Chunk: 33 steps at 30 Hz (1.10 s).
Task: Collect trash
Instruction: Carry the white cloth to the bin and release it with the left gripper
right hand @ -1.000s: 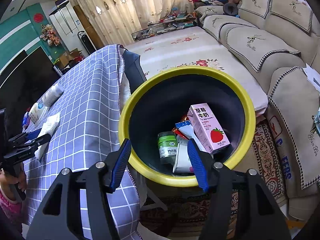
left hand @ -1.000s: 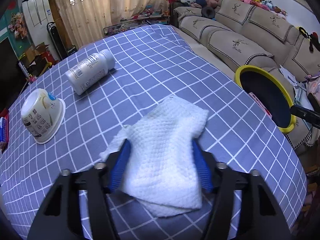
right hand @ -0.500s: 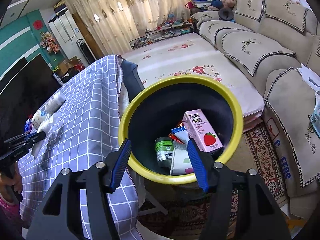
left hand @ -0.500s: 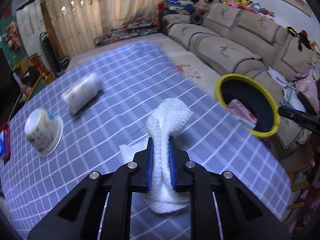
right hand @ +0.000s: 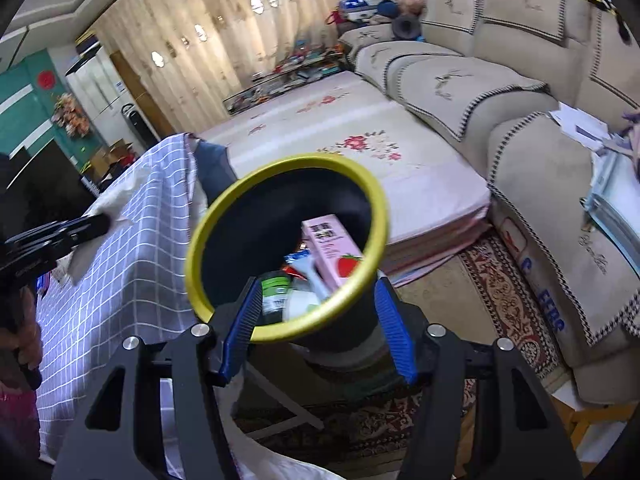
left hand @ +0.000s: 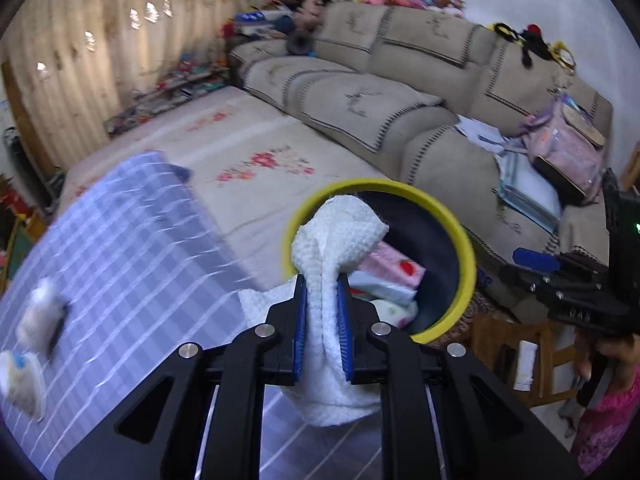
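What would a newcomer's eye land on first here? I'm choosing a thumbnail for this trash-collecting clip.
Most striking is the white paper towel pinched in the shut left gripper, bunched up right in front of the bin's mouth. Next comes the yellow-rimmed black bin beside the checked tablecloth, with a pink strawberry milk carton and other packaging inside; the right gripper hangs open at the bin's near side.

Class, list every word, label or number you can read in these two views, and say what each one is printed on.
"FERS": blue letters on the beige sofa arm cover, start cut off.
Pink strawberry milk carton in the yellow-rimmed black bin: Chinese print, too blurred to read.
Green-lidded tub: label too small.
White containers on the blue checked tablecloth: motion-blurred, unreadable.
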Each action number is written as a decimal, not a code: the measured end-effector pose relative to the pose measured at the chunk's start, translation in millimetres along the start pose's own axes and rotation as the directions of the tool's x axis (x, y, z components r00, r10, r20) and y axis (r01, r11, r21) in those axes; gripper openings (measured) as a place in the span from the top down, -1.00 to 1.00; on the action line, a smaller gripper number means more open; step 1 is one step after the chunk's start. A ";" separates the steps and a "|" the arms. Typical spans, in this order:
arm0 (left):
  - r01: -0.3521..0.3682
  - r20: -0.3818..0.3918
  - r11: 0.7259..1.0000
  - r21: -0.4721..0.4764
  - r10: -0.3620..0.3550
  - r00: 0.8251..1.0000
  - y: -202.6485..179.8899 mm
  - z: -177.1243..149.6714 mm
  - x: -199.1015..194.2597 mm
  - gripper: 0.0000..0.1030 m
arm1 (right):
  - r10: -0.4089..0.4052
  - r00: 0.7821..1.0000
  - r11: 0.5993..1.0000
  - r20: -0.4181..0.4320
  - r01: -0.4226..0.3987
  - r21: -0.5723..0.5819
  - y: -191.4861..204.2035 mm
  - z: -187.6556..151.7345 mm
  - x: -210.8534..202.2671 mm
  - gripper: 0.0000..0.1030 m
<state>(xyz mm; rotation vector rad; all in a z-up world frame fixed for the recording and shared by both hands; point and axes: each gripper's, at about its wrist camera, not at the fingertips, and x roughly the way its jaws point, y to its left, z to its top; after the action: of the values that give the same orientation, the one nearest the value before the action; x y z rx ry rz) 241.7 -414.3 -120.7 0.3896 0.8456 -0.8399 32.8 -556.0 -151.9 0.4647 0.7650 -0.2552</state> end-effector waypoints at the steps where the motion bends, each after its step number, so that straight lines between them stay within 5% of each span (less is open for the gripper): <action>1: 0.011 -0.009 1.000 0.003 -0.011 1.000 -5.1 4.3 6.3 0.71 | -0.003 1.000 1.000 0.000 0.003 0.009 -5.1 -1.6 -1.4 -0.09; 12: 0.006 -0.061 0.998 0.062 -0.002 0.998 -47.6 44.5 79.8 0.57 | 0.006 1.000 0.999 -0.007 -0.006 0.054 -29.1 -7.1 -3.5 -0.09; 17: -0.009 -0.046 0.999 0.032 0.010 0.999 -46.3 46.8 85.2 -0.19 | 0.014 1.000 0.998 -0.001 -0.014 0.058 -29.7 -7.1 -5.3 -0.14; 27: -0.043 0.069 0.999 -0.011 0.044 0.997 -15.9 10.6 3.8 -0.40 | 0.041 0.999 0.999 -0.014 -0.040 0.029 -13.1 -6.5 -0.2 -0.15; 33: -0.132 0.152 0.986 -0.102 0.147 0.977 27.7 -38.7 -72.9 -0.63 | 0.071 0.997 0.997 -0.024 -0.072 -0.037 20.0 -0.7 5.2 -0.15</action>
<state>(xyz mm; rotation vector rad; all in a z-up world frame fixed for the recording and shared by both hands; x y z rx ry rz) 216.5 -337.6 -88.1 0.2935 0.6969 -0.6896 43.6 -538.5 -149.8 0.4591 0.7722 -0.1691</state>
